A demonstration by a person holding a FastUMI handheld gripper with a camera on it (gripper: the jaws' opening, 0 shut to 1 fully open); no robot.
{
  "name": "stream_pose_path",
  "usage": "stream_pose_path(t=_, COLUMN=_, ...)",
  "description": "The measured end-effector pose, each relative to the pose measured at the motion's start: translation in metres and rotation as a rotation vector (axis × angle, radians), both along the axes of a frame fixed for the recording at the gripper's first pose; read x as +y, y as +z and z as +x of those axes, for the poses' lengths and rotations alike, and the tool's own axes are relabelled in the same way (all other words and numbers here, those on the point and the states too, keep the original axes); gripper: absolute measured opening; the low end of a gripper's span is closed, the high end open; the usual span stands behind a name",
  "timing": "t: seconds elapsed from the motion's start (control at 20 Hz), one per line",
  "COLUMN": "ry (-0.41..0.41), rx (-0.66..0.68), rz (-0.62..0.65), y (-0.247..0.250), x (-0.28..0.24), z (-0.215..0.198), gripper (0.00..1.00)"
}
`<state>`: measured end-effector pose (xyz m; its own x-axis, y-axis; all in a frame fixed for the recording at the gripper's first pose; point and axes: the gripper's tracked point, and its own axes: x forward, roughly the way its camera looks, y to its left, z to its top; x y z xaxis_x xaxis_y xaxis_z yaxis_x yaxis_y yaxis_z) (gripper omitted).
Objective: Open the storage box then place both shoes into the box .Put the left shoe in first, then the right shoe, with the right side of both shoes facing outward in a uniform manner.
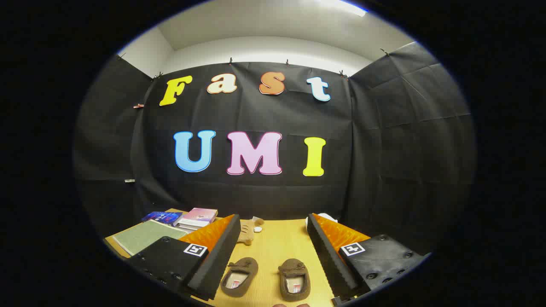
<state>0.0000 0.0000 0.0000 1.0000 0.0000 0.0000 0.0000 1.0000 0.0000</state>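
The gripper [273, 260] hangs above a pale wooden table [273, 245], its two black ribbed fingers [219, 256] spread wide with nothing between the pads. Each finger carries an orange backing and a small square black-and-white marker [196, 250] on the black body behind it.

Between the fingers, low on the table at about 6 o'clock, sit two brown slippers side by side, toes pointing away toward the wall. The left slipper [239, 276] lies just beside the left finger at roughly 7 o'clock; the right slipper [294, 279] sits near the right finger at roughly 5 o'clock. They are apart from each other, with bare wood showing in the gap. Both have pale linings and a small bow on the upper.

Beyond the slippers, at 12 o'clock from them and close to the table's far edge, lies a tan soft item [247, 232] with a small white round piece [257, 229] touching it. A white object [324, 218] peeks over the right finger at the far edge; what it is cannot be told.

At 10 o'clock, behind the left finger, a green book [143, 236] lies flat, with a blue book [164, 217] and a short stack of books topped by a pink cover [198, 216] beyond it.

Black cloth [405, 149] walls in the table on three sides, clipped along its upper edge. Above it show a white wall [264, 49] and ceiling, with a bright strip light [343, 6] at 1 o'clock
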Motion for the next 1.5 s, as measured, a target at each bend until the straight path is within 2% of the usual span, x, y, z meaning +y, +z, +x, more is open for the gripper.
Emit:
stream_pose_path(t=0.9, ry=0.065, rx=0.038, rz=0.017, y=-0.015, x=0.033, z=0.012, gripper=0.97)
stream_pose_path(t=1.25, ry=0.089, rx=0.117, rz=0.054, y=-0.042, x=0.052, z=0.024, gripper=0.97)
stream_pose_path(t=1.4, ry=0.111, rx=0.139, rz=0.048, y=-0.052, x=0.065, z=0.028, gripper=0.97)
stream_pose_path(t=1.5, ry=0.154, rx=0.168, rz=0.054, y=-0.060, x=0.078, z=0.031, gripper=0.98)
